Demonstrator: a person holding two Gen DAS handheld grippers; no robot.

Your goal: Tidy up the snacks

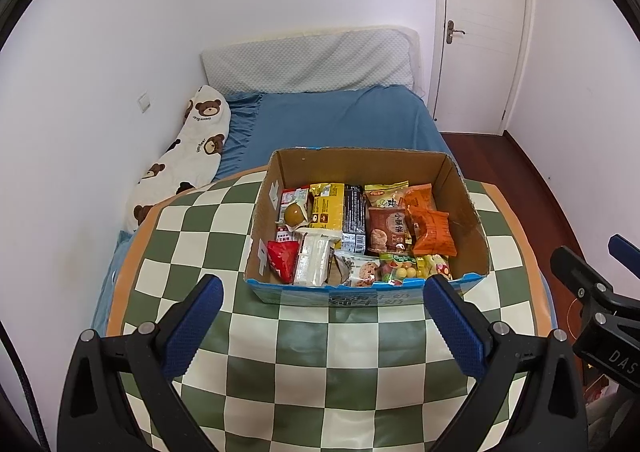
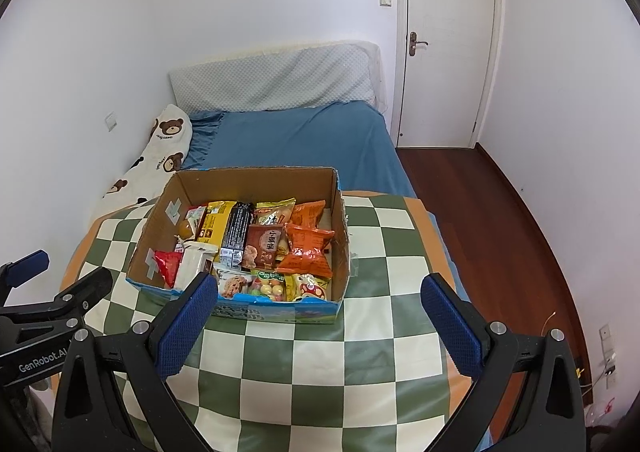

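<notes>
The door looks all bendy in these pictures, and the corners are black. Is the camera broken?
Not broken: in the left wrist view the fisheye lens bows the door and darkens the corners; the right wrist view curves its door and the checkered cloth the same way. Both are evenly lit and sharp on the snack box.

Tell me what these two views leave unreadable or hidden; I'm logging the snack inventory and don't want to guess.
- Lower snack layers: both views, covered by the top packets in the cardboard box.
- Print on the black packet: too small.
- Box front label: right view, partly behind the right gripper finger; left view, blurred.
- Left gripper body: cut by the bottom edge.
</notes>
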